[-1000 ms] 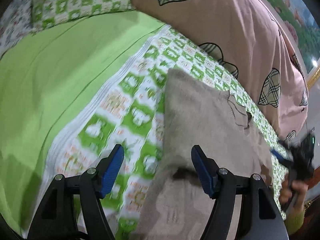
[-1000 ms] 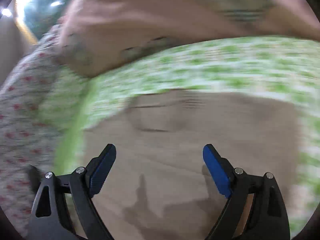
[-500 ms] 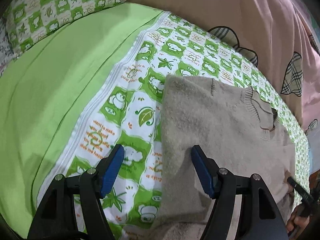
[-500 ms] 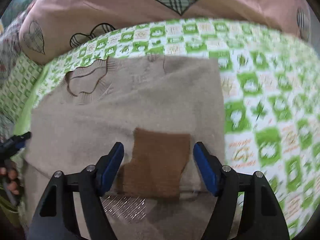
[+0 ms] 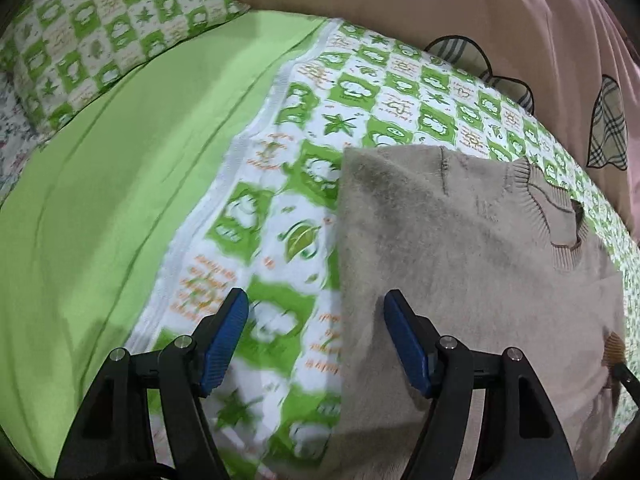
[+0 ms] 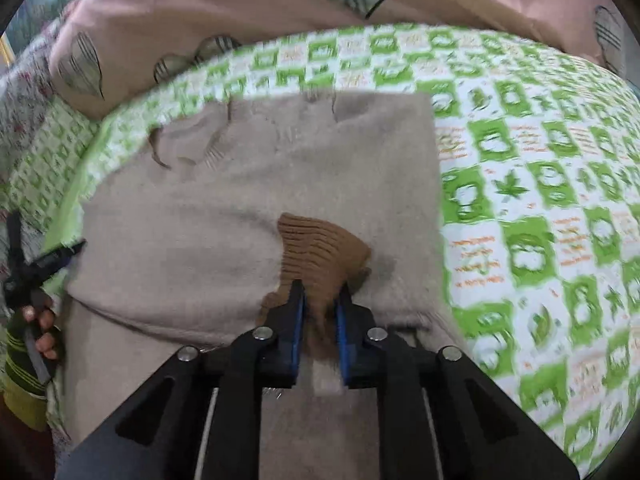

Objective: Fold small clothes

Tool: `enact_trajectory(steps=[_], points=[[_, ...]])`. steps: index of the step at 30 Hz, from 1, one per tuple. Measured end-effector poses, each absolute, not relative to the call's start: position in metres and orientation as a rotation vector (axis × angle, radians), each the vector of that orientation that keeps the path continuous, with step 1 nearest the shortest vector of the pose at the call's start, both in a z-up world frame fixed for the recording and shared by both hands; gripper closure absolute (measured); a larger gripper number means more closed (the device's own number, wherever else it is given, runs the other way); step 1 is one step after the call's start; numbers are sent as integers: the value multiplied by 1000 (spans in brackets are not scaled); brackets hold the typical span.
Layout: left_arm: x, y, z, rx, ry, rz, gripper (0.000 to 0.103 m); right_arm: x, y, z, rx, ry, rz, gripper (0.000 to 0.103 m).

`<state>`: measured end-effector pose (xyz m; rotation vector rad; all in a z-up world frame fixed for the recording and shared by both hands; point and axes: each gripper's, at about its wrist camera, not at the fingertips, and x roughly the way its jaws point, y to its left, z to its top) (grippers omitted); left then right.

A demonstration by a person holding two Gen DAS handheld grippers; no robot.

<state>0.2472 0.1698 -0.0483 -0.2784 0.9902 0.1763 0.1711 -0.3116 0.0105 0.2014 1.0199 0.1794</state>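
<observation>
**A bed dressed in green, pink behind**

The bed [image 5: 392, 92] wears a checked sheet of green and white squares with leaves and orange writing. Beside it lies a plain lime-green sheet [image 5: 112, 208], and a pillow [image 5: 100, 32] in the same check sits at the far corner. A pink quilt [image 5: 460, 4] with plaid heart patches is heaped along the far side. A flowered cloth [image 6: 24, 96] shows at the edge.

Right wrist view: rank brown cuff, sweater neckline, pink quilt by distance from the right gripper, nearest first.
1. brown cuff: pinched between the pads of the right gripper, which has just been closing.
2. sweater neckline: up and left, at the far end of the beige sweater.
3. pink quilt: beyond the checked sheet, along the top.
</observation>
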Motion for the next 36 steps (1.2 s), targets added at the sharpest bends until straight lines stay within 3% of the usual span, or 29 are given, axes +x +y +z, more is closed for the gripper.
enact_trajectory(steps=[4,6,13,19,36], points=[[202,171,-34,-328,972,141,33,131,-326,37,293,927,205,45],[167,164,-26,-343,953,94,33,110,-329,42,319,899,219,42],[46,129,-16,-263,945,-84,32,43,-354,46,420,903,296,41],[-30,134,-37,-300,1031,-118,32,-11,-371,48,398,927,343,41],[-93,119,-95,-412,1129,-330,29,-116,-414,9,497,1094,407,41]])
